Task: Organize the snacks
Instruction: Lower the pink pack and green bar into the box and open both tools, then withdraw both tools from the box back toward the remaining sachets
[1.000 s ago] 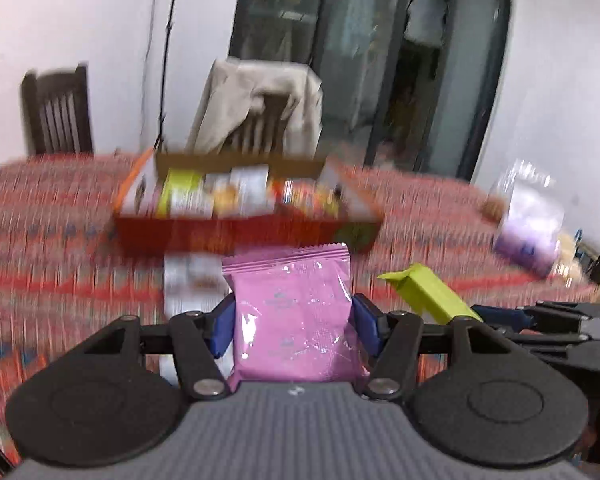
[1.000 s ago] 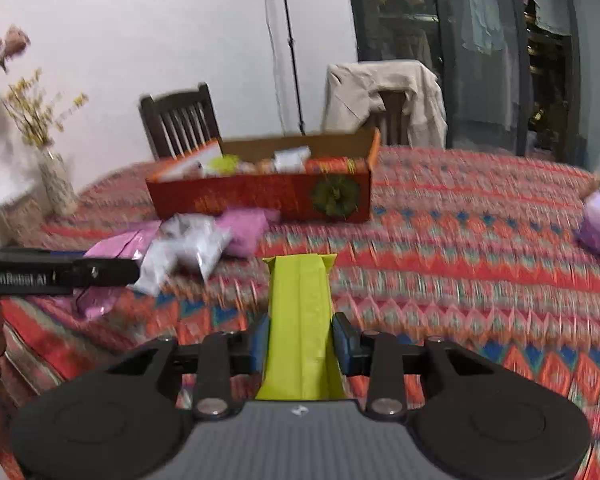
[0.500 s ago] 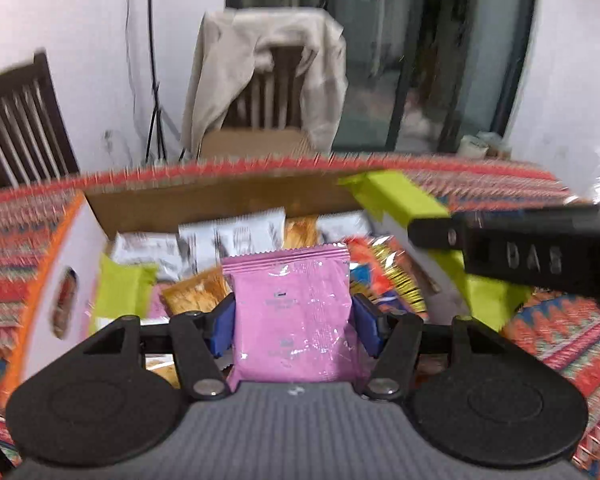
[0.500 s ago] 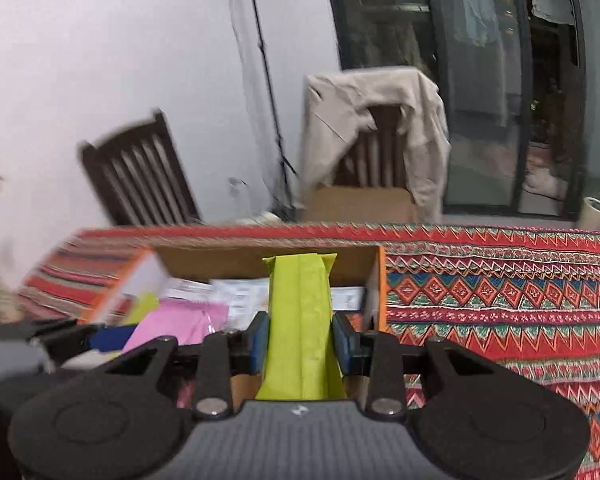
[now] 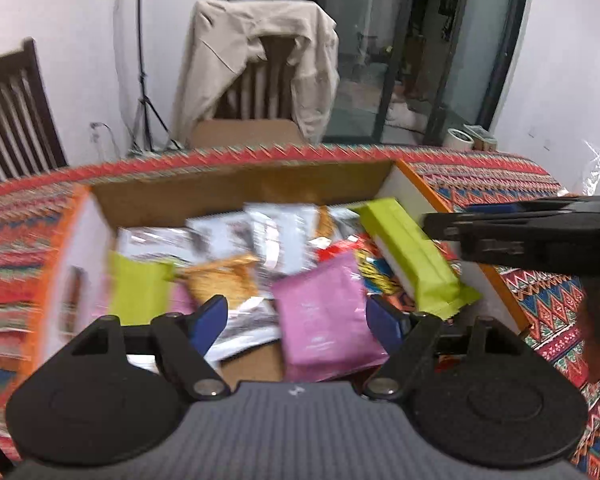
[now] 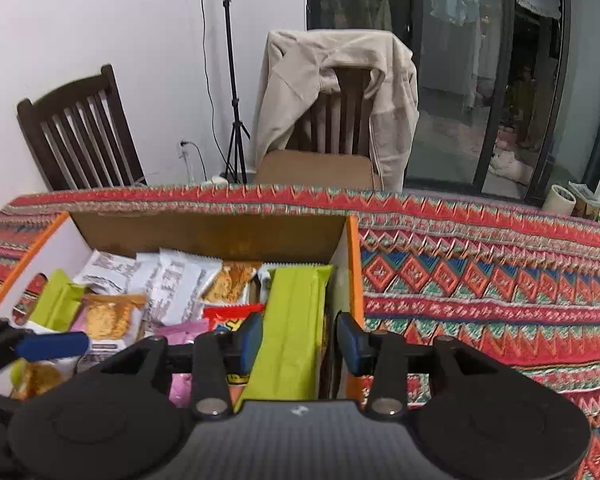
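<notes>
Pink and green are the two snacks being dropped right now. Both claws hang over the cardboard box [image 6: 212, 236] on the table [image 6: 500, 280], and the box is already full of packets.

The left claw [image 5: 296, 314] has just been opening. Its blue pads stand wide, and the pink packet [image 5: 326, 312] sits between them but is tilted and loose, slipping down onto the pile. So this claw has let go.

The right claw [image 6: 298, 338] has just been opening too. The green packet [image 6: 294, 320] lies between its pads, by the right wall of the box. The left pad looks close to it and the right pad stands clear, so the grip looks released. In the left view the same green packet [image 5: 412, 256] leans on the box's right wall, with the right claw [image 5: 520, 236] near it.

The step in hand is putting snacks into the box. I think this drop is nearly done.

Next, both claws likely need to lift up and back away without catching the packets. Then they can look for more snacks on the table. The green packet might tip over the wall, so it may need a little push inward.
</notes>
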The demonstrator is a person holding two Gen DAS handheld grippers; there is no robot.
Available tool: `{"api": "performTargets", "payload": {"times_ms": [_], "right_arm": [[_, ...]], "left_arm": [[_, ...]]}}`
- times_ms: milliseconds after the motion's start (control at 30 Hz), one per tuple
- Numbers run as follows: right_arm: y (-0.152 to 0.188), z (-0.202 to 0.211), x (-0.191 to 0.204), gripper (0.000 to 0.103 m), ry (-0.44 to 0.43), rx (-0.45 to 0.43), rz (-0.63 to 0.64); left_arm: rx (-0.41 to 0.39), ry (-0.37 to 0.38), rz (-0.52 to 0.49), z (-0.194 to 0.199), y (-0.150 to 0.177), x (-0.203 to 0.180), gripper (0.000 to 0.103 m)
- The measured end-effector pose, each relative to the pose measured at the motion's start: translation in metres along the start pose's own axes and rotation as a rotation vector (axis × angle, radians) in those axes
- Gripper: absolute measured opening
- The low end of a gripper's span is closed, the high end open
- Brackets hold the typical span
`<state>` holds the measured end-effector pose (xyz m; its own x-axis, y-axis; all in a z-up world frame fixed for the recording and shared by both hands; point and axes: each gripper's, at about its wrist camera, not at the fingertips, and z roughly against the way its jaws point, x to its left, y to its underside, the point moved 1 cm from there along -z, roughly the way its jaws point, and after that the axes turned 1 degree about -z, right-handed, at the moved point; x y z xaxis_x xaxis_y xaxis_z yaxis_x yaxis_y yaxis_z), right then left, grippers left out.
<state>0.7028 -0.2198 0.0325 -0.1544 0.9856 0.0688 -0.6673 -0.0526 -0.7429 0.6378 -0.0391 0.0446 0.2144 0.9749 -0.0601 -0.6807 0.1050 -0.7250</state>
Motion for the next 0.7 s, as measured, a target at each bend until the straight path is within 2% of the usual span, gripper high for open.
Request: {"api": "performTargets", "payload": {"times_ms": [167, 367, 433, 500, 533, 633, 700], "right_arm": [[-0.009, 0.049, -0.002, 0.056, -0.003, -0.063, 0.060], [0.002, 0.128, -0.003, 0.066, -0.044, -0.126, 0.110], [0.012, 0.156, -0.004, 0.069, -0.062, -0.149, 0.117], [0.025, 0.185, -0.005, 0.080, -0.080, -0.175, 0.126], [0.034, 0.201, -0.005, 0.081, -0.087, -0.194, 0.130], [0.064, 0.243, -0.004, 0.084, -0.115, -0.232, 0.145], [0.090, 0.269, -0.003, 0.091, -0.138, -0.255, 0.156]], "left_arm": [[-0.051, -0.057, -0.009, 0.063, -0.002, 0.022, 0.078], [-0.133, -0.042, -0.002, 0.157, 0.023, 0.028, 0.087], [-0.170, -0.027, 0.008, 0.190, 0.040, 0.028, 0.092], [-0.214, -0.006, 0.012, 0.221, 0.061, 0.025, 0.097], [-0.235, -0.002, 0.014, 0.236, 0.074, 0.024, 0.098], [-0.285, -0.033, 0.007, 0.270, 0.113, 0.017, 0.101], [-0.320, -0.070, -0.002, 0.291, 0.143, 0.011, 0.102]]}}
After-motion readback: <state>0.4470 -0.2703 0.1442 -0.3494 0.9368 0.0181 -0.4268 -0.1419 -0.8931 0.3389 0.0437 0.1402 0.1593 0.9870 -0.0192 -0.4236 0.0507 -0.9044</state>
